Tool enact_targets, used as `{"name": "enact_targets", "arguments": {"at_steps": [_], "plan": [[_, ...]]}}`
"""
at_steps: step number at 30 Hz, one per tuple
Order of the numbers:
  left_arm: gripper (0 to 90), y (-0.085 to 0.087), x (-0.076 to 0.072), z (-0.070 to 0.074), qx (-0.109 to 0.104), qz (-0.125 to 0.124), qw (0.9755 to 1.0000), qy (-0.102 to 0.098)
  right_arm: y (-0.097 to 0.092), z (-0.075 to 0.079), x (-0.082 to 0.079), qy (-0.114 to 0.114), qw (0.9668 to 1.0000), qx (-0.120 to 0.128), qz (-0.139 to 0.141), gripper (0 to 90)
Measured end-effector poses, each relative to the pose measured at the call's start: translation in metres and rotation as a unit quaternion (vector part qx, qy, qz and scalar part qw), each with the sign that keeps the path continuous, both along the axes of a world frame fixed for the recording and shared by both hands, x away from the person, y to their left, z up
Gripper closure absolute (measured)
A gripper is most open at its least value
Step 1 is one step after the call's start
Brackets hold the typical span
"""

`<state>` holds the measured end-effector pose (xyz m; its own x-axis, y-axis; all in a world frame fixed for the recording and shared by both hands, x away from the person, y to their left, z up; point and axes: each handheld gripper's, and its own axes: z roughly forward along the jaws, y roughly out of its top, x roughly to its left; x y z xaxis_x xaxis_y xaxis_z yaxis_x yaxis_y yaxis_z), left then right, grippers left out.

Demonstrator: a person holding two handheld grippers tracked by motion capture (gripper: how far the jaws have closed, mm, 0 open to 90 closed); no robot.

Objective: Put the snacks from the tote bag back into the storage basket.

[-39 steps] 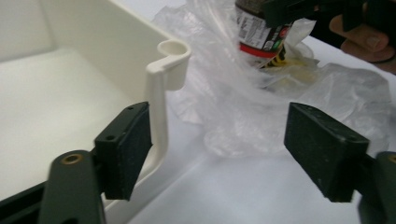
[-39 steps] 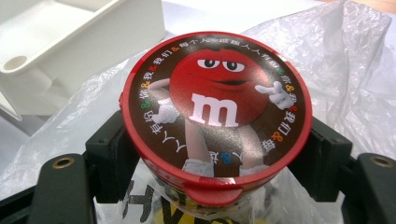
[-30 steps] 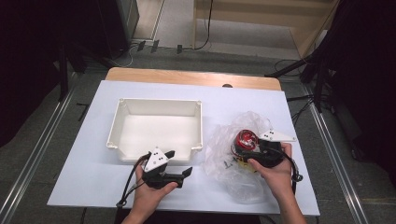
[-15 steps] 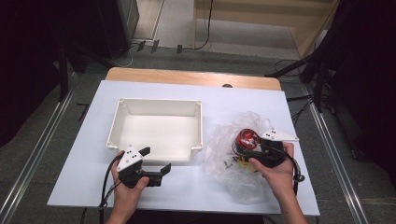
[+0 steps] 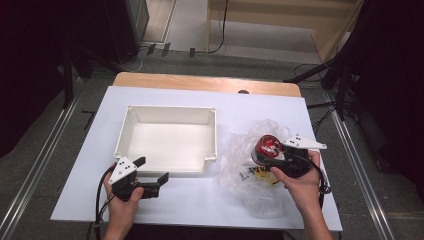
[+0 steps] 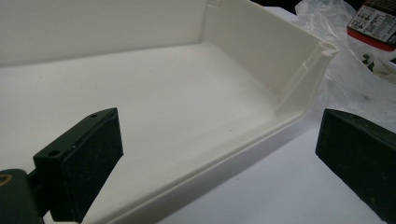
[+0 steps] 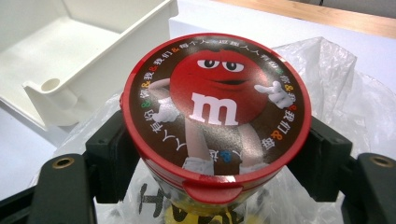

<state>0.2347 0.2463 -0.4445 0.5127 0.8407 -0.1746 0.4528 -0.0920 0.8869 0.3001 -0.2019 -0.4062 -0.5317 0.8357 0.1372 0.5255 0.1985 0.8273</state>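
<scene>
The right claw (image 7: 212,149) is clamped on a round candy tub (image 7: 215,112), its two black pads pressed to opposite sides just under the lid. The lid is glossy red plastic with a raised rim and a small pull tab at the near edge; its printed top shows a red cartoon candy figure with a white "m" and a ring of small coloured characters on brown. The tub sits in a crumpled clear plastic bag (image 5: 250,165) with black lettering, thin and shiny, lying on the right half of the worktop (image 5: 280,112).

The left claw (image 5: 150,175) stands wide apart with nothing between its pads; its jaws have just been opening. The pads are matte black, blocky and flat-faced. It hovers at the near left corner of a white plastic tray (image 5: 170,112), a smooth rectangular bin with upright walls, rounded corner posts and a lower front lip, bare inside. The tray lies just left of the bag, and its near right corner comes close to the bag's edge.

The worktop is a flat white sheet over a wooden board that shows as a tan strip along the far edge. Around it are a grey floor, metal rails at both sides, cables and dark surroundings.
</scene>
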Motion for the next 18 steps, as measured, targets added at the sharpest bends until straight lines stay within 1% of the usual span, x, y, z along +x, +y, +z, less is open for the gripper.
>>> {"name": "enact_targets", "arguments": {"at_steps": [5,10,11,12,14,15,18], "plan": [[0.9,0.013,0.0,0.002,-0.014,0.016,0.9997,-0.006,0.0,0.003,0.0,0.005,0.9999,0.01,0.001,25.6],[0.9,0.017,-0.001,0.0,-0.013,0.015,0.9998,-0.004,0.002,0.007,0.0,0.002,1.0,0.009,0.003,25.5],[0.9,0.017,-0.003,0.0,-0.009,0.014,0.9999,-0.004,0.002,0.008,0.0,0.002,1.0,0.008,0.002,25.5],[0.9,0.017,-0.005,-0.001,0.001,0.011,0.9999,-0.006,0.003,0.009,0.0,0.003,1.0,0.005,0.002,25.5],[0.9,0.019,-0.008,-0.001,0.011,0.007,0.9999,-0.008,0.004,0.011,0.0,0.004,1.0,0.002,0.001,25.5],[0.9,0.02,-0.009,0.0,0.012,0.006,0.9999,-0.01,0.005,0.012,-0.001,0.004,1.0,0.001,0.001,25.5],[0.9,0.026,-0.009,0.001,0.0,0.017,0.9998,-0.011,0.009,0.013,-0.001,0.003,1.0,-0.004,0.003,25.6]]}}
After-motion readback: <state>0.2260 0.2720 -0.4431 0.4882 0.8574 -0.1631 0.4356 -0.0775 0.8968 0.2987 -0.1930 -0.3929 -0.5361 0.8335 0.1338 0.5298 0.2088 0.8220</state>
